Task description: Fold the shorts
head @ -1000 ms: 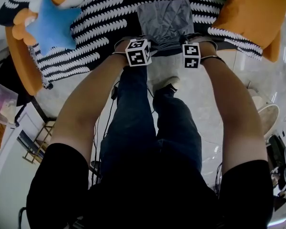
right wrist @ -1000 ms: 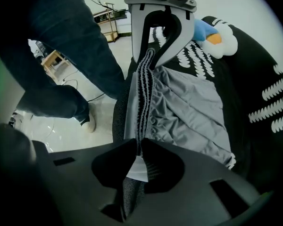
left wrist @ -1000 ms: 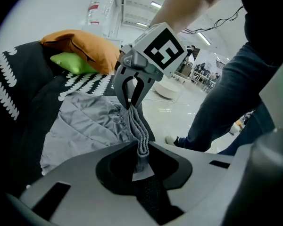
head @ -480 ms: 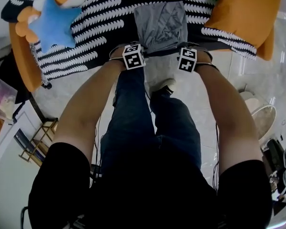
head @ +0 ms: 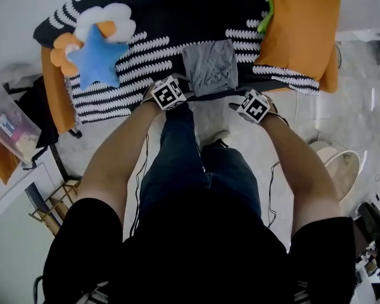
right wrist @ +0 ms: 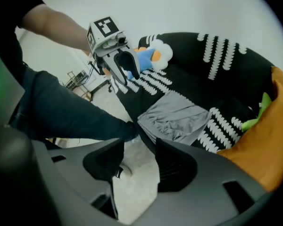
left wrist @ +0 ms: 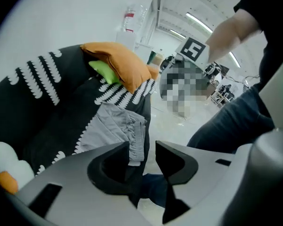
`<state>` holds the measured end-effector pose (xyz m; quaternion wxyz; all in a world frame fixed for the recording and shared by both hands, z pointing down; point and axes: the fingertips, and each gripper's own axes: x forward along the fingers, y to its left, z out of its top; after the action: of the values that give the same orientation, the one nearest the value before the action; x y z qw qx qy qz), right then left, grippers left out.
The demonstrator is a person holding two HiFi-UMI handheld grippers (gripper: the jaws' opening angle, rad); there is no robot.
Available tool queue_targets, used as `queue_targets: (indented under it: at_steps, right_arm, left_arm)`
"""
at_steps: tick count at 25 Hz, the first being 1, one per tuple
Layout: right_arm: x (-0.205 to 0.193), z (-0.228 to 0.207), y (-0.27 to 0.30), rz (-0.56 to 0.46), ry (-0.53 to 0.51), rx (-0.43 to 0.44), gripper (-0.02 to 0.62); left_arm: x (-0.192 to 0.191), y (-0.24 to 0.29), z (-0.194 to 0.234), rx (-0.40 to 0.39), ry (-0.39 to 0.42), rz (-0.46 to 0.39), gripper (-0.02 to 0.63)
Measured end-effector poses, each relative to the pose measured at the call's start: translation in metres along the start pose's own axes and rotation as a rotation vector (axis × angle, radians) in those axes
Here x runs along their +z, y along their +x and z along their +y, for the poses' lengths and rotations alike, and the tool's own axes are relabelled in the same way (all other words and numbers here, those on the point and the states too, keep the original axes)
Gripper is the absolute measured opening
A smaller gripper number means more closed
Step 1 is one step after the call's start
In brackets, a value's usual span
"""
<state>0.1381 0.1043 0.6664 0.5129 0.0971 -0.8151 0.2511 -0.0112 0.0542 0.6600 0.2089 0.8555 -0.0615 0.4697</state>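
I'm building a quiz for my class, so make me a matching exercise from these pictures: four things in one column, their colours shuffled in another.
Things:
1 shorts
2 star plush
3 cushion
4 throw

Colours:
A orange
B black with white marks
C grey
D blue

Pairs: 1-C, 2-D, 3-A, 4-B

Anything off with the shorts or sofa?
Nothing stands out: the grey shorts lie folded in a tidy rectangle near the front edge of the black striped sofa cover, only lightly creased.
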Motion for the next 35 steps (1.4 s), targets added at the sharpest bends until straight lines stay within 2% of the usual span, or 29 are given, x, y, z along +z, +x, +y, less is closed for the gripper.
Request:
queue_targets:
  at_steps: [6,8,15,18,23,29,35]
  right_arm:
    - [0.057,0.011,-0.079,-0.171,0.052,-0.080,0.215]
    - [0.074,0.011,-0.103,-0.238,0.085,-0.108,0.215]
    - [0.104,0.025,-0.194,-0.393,0.200,-0.202,0.207]
    - [0.112,0.026,-0.237,-0.476,0.251,-0.263,0.183]
    - [0.122,0.033,-0.301,-0.584,0.345,-0.316,0.175]
    - [0.125,0.041,-0.358,-0.664,0.365,-0.383,0.173]
    - [0.128,0.050,-0.401,-0.740,0.393,-0.435,0.163]
  left_arm:
    - [0.063,-0.083,0.003,0.080,-0.126,-0.142,0.190]
    - [0.081,-0.109,0.002,0.101,-0.144,-0.182,0.190]
    - [0.128,-0.186,-0.025,0.131,-0.171,-0.304,0.189]
    - [0.145,-0.212,-0.033,0.148,-0.186,-0.350,0.185]
    - [0.168,-0.253,-0.053,0.154,-0.180,-0.417,0.175]
    - [0.189,-0.292,-0.071,0.182,-0.156,-0.476,0.166]
    - [0.192,-0.330,-0.083,0.229,-0.167,-0.521,0.152]
